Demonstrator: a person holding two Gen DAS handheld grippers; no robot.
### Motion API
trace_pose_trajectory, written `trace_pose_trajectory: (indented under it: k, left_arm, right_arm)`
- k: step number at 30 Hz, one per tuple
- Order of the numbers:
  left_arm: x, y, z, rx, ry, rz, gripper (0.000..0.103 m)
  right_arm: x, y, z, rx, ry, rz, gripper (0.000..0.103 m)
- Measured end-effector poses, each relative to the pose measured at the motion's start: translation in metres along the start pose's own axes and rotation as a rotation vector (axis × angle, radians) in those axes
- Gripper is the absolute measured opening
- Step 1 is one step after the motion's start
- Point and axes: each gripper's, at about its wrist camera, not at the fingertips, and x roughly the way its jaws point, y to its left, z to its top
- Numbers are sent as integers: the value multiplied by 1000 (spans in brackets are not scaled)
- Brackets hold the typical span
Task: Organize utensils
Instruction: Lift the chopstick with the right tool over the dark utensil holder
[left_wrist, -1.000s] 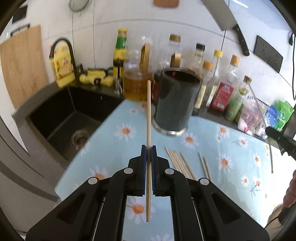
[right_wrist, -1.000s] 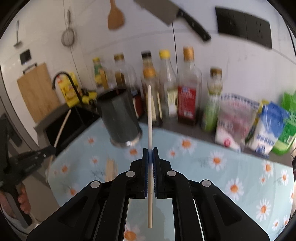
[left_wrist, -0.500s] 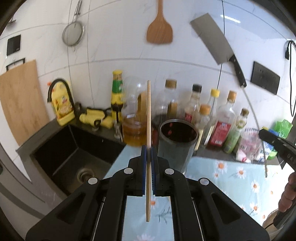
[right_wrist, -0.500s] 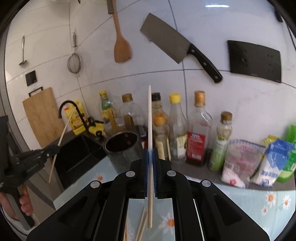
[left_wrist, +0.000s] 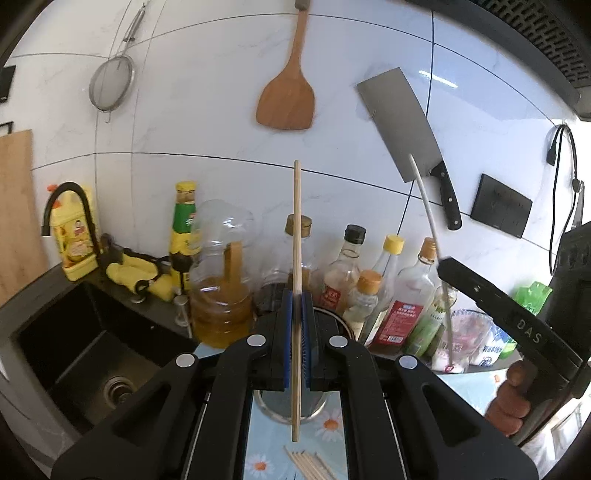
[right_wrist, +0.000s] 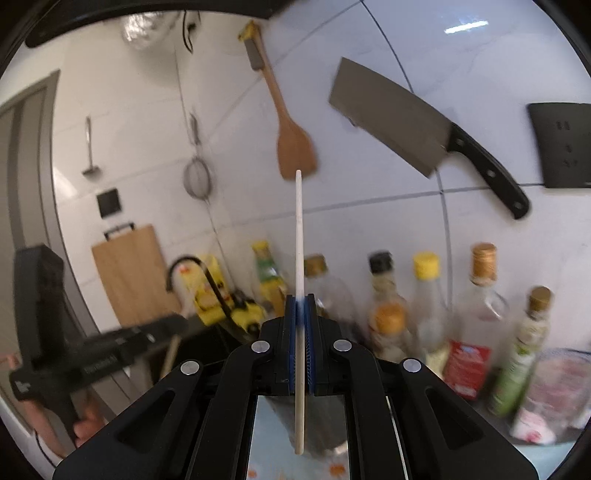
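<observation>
The left gripper (left_wrist: 296, 321) pinches a wooden chopstick (left_wrist: 296, 236) upright above the dark holder (left_wrist: 291, 404) near the tabletop's back edge; the right gripper (right_wrist: 301, 325) pinches a pale chopstick (right_wrist: 299, 240). Lowered off-centre, either could strike the rim and slip.

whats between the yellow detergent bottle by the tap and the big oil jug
In the left wrist view, a green-labelled bottle and yellow gloves sit between the detergent bottle and oil jug.
</observation>
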Motion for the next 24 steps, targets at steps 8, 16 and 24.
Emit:
trace_pose_trajectory:
  k: [8, 16, 24]
  left_arm:
    - [26, 14, -2, -33, -74, -72, 5]
    - [59, 23, -8, -75, -78, -137, 5]
    - [82, 19, -13, -88, -105, -200, 5]
  right_arm:
    - [48, -4, -2, 10, -13, 116, 5]
    - [83, -16, -10, 24, 1, 150, 5]
    - [108, -26, -23, 24, 23, 151, 5]
